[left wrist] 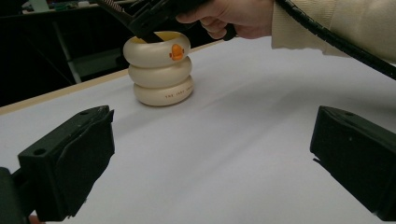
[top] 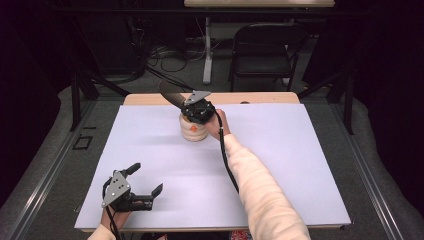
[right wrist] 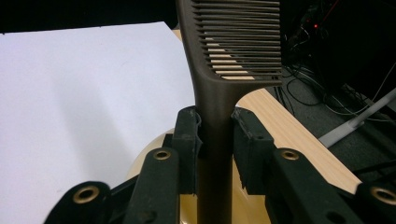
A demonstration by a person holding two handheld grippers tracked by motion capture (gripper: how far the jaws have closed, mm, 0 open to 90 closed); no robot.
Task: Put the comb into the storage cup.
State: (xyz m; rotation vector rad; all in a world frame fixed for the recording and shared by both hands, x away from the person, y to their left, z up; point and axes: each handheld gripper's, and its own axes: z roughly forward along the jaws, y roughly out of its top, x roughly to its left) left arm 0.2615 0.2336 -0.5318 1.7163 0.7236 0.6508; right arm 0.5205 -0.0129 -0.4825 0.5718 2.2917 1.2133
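A dim workroom with a folding chair [top: 264, 50] and floor cables lies behind a wooden table [top: 150, 99] under a white sheet [top: 280, 165]. At the sheet's twelve o'clock stands a cream ringed holder [left wrist: 159, 74], upright. The right gripper [right wrist: 215, 135] pinches the handle of a dark comb [right wrist: 233, 42] directly over the holder's mouth, teeth end uppermost, evidently so the handle can go straight into the opening. The left gripper [top: 145, 187] rests at seven o'clock, jaws spread, holding nothing, clear of the work. The handle's lower end is hidden by the jaws; whether it touches the holder's inside cannot be told. Small lettering on the lowest ring is illegible.
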